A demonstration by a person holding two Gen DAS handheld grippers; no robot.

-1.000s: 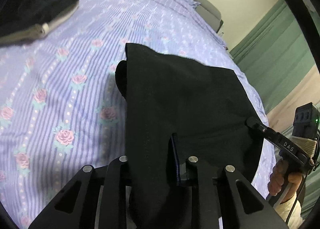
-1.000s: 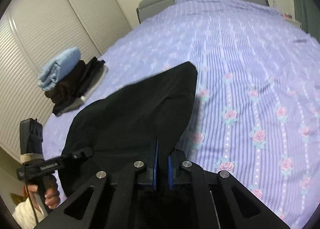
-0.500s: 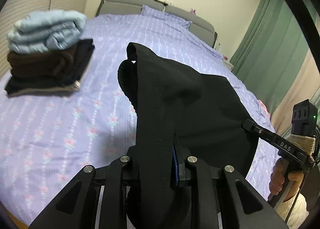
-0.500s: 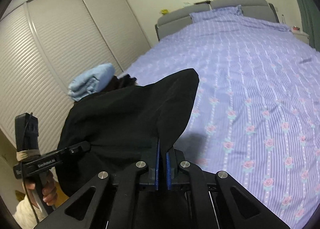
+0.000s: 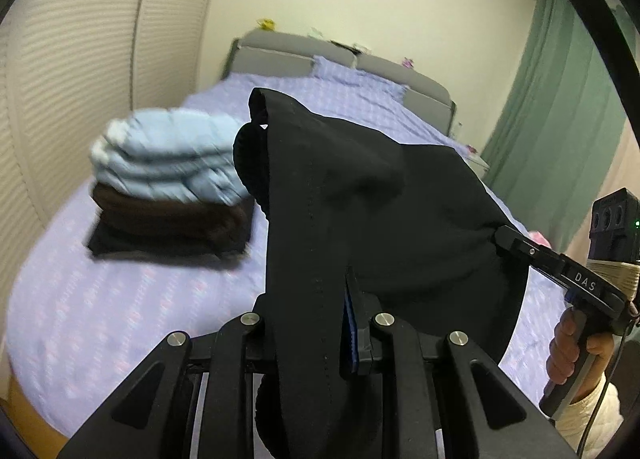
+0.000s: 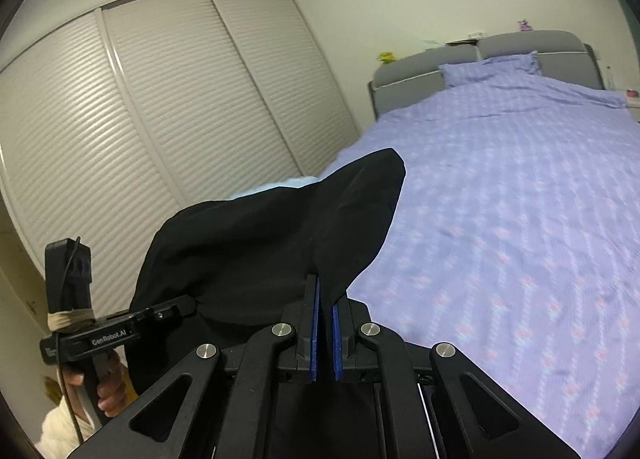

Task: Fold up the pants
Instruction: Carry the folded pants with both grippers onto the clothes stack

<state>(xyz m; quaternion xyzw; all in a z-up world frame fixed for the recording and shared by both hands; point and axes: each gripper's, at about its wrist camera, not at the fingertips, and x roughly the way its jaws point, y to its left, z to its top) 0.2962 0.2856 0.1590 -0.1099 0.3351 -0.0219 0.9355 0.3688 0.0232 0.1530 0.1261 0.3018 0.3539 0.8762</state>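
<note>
The black pants (image 5: 360, 203) hang folded in the air between my two grippers, above the bed. My left gripper (image 5: 320, 323) is shut on one edge of the cloth, which drapes over its fingers. My right gripper (image 6: 325, 299) is shut on the other edge of the pants (image 6: 260, 243). The right gripper also shows at the right of the left wrist view (image 5: 516, 243), and the left gripper shows at the lower left of the right wrist view (image 6: 176, 309). The lower part of the pants is hidden behind the gripper bodies.
A stack of folded clothes (image 5: 168, 187), light blue on top of brown and black, sits on the left side of the bed (image 6: 520, 219) with its purple flowered sheet. White louvered wardrobe doors (image 6: 160, 119) stand left of the bed. A green curtain (image 5: 560, 99) hangs at right.
Both grippers have lifted the pants up off the bed and tilted upward. The views now look across the room toward the headboard and the stack.
</note>
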